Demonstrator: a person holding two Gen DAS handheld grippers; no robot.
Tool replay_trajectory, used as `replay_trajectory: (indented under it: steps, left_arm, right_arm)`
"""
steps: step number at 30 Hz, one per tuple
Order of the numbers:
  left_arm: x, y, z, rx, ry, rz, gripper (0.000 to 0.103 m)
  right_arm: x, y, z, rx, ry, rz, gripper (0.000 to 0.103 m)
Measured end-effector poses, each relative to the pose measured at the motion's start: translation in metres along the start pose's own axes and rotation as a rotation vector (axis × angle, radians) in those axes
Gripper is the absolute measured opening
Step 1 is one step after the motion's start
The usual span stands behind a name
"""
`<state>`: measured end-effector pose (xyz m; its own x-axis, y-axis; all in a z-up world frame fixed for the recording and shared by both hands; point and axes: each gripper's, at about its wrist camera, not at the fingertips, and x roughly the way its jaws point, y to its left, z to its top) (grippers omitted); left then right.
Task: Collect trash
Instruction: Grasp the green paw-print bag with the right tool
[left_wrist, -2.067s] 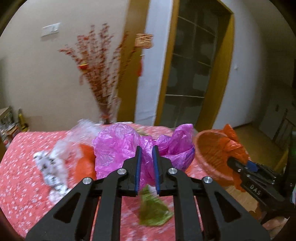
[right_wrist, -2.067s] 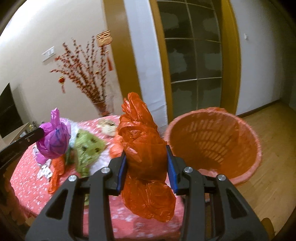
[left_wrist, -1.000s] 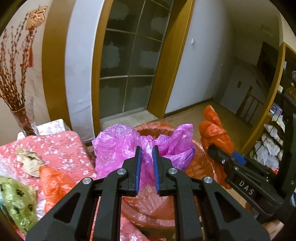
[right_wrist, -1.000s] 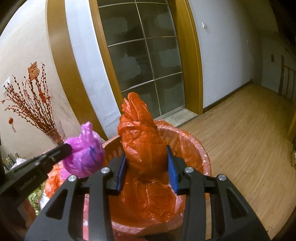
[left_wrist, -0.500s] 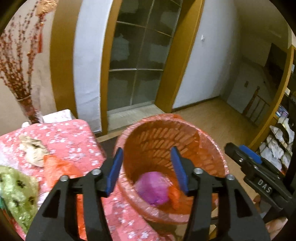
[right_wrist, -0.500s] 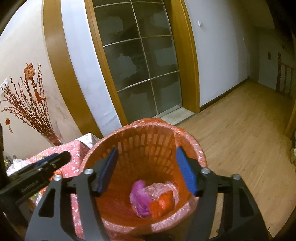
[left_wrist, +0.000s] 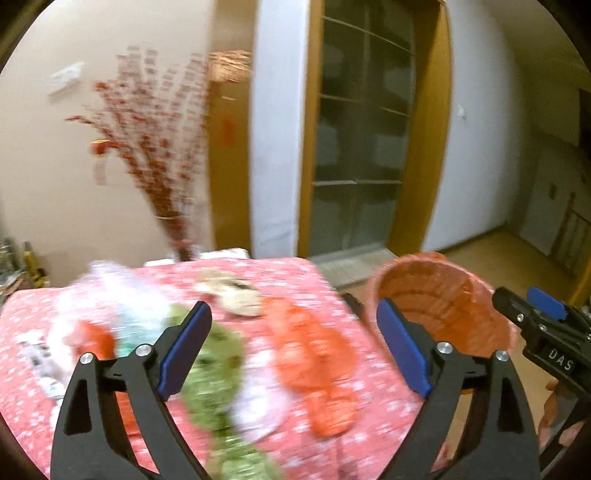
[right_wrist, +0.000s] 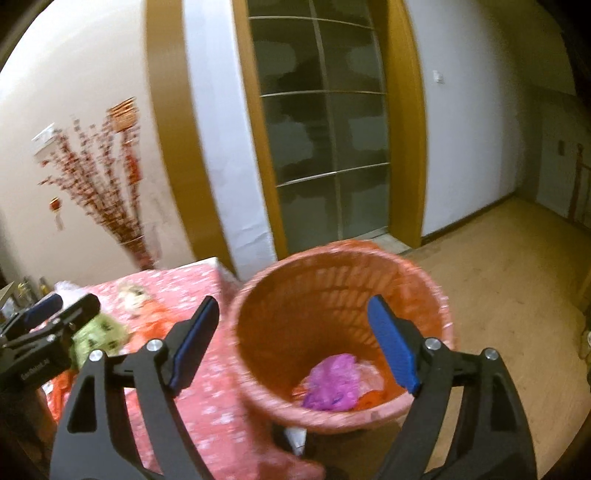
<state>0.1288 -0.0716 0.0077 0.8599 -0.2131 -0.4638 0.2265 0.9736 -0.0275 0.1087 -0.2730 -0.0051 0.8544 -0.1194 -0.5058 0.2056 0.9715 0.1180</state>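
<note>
Two black grippers, both spread wide and empty: left gripper above blurred green crumpled bag and orange plastic bag on red floral tablecloth; right gripper over orange woven wastebasket, crumpled purple plastic bag inside.

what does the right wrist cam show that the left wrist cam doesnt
Only the right wrist view looks into the orange basket and shows the purple bag lying at its bottom. Only the left wrist view shows the white wrapper near the table's front. Both show the red tablecloth, the green bag and both open grippers, left gripper and right gripper.
</note>
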Motion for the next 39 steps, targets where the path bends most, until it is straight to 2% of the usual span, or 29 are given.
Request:
replay_trajectory:
  steps: [4, 7, 10, 16, 18, 25, 32, 39]
  left_arm:
    - [-0.017, 0.042, -0.011, -0.04, -0.018, 0.079, 0.091]
    - [-0.029, 0.076, -0.02, -0.07, -0.04, 0.178, 0.091]
    - [-0.033, 0.103, -0.029, -0.094, -0.017, 0.238, 0.091]
    - [-0.035, 0.156, -0.048, -0.179, 0.034, 0.353, 0.091]
    - [-0.039, 0.167, -0.057, -0.197, 0.04, 0.371, 0.091]
    - [-0.048, 0.189, -0.074, -0.216, 0.049, 0.397, 0.091]
    - [-0.049, 0.203, -0.083, -0.233, 0.068, 0.408, 0.091]
    - [-0.043, 0.21, -0.087, -0.255, 0.091, 0.401, 0.091]
  right_arm:
    - [0.001, 0.032, -0.012, -0.038, 0.025, 0.058, 0.081]
    - [0.002, 0.058, -0.021, -0.07, 0.044, 0.108, 0.081]
    - [0.007, 0.084, -0.028, -0.091, 0.065, 0.152, 0.08]
    - [0.02, 0.136, -0.044, -0.161, 0.126, 0.241, 0.064]
    - [0.025, 0.155, -0.05, -0.192, 0.152, 0.272, 0.058]
    - [0.049, 0.199, -0.073, -0.251, 0.241, 0.323, 0.05]
    - [0.069, 0.211, -0.088, -0.263, 0.301, 0.322, 0.041]
    - [0.076, 0.222, -0.094, -0.301, 0.318, 0.332, 0.031]
